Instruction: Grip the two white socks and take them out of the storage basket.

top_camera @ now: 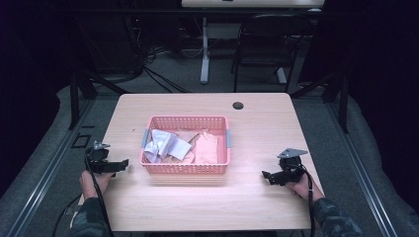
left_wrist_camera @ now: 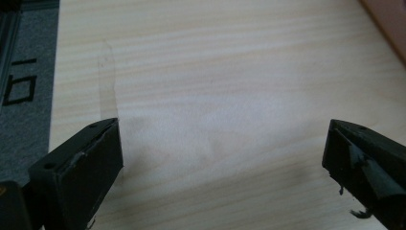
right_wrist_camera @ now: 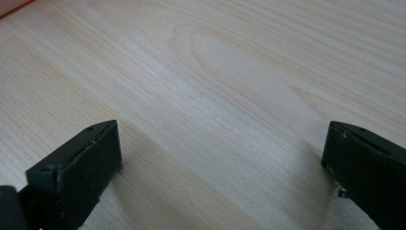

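A pink plastic basket (top_camera: 186,170) stands in the middle of the light wooden table (top_camera: 257,128). Crumpled white and pale pink cloths (top_camera: 170,145) lie inside it. My left gripper (top_camera: 122,164) rests on the table just left of the basket, held by a hand. In the left gripper view its jaws stand wide apart over bare wood, so the left gripper (left_wrist_camera: 222,143) is open. My right gripper (top_camera: 267,176) sits at the table's right side, well apart from the basket. In its own view the right gripper (right_wrist_camera: 221,143) is open too, with bare wood between its jaws.
A dark round cable hole (top_camera: 238,105) sits near the table's far edge. Beyond the table stand a black chair (top_camera: 262,44) and a white desk leg (top_camera: 204,49). Grey carpet (left_wrist_camera: 24,72) lies left of the table edge. A corner of the basket (left_wrist_camera: 390,21) shows at top right.
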Available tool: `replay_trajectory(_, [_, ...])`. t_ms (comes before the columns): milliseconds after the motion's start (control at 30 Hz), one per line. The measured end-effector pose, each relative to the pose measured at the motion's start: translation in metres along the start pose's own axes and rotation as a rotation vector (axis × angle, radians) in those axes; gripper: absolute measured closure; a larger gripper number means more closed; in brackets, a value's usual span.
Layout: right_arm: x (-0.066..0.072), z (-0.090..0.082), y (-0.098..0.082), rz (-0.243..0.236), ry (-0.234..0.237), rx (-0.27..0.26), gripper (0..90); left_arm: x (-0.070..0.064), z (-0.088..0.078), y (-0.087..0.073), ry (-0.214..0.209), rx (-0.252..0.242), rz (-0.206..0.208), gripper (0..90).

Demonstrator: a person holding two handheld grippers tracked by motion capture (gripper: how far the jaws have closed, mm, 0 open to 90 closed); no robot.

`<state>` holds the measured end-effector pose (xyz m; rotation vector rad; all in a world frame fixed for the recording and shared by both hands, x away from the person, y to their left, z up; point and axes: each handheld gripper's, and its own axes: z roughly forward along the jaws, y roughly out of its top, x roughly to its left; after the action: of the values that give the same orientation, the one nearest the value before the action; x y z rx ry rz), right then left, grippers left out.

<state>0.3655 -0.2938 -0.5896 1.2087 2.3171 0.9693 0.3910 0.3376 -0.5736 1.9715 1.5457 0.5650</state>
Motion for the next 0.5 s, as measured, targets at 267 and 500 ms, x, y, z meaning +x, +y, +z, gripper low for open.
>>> replay_trajectory(267, [0.003,0.000,0.000,-0.011,0.006,0.006,0.0,-0.003,-0.017,0.014,-0.014,0.039,0.002,0.3])
replay_trajectory(500, [0.002,0.000,0.001,-0.019,0.009,0.008,0.0,-0.004,-0.035,0.028,-0.038,0.025,-0.013,0.3])
